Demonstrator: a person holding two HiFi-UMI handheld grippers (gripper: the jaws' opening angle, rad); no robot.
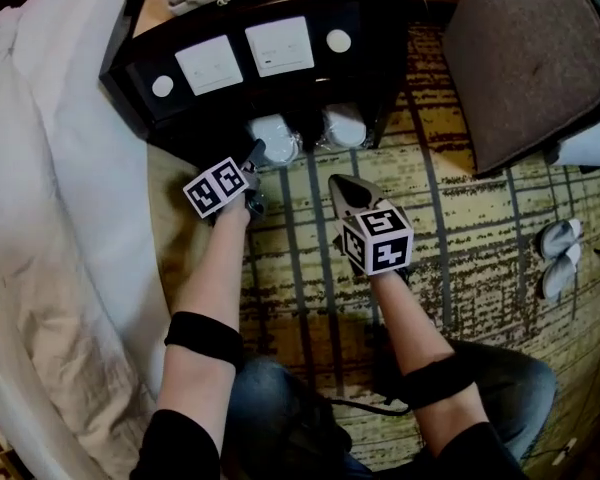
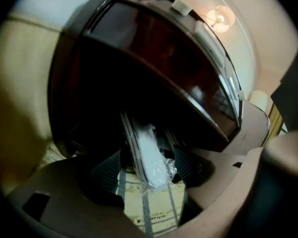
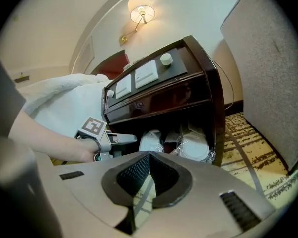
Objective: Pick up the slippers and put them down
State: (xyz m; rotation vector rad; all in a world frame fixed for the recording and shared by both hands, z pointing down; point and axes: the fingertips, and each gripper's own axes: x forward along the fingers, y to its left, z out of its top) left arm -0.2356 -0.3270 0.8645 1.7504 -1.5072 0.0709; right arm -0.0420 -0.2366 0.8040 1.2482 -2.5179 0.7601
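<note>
Straddling a wrapped slipper without touching it, the left claw stands open; right claw closed, empty.

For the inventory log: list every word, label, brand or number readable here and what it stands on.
No text can be read anywhere.
Switch panels on the nightstand: marks too small to read.
Marker cubes: square patterns only, no letters.
Wrapped slippers: no print visible.
</note>
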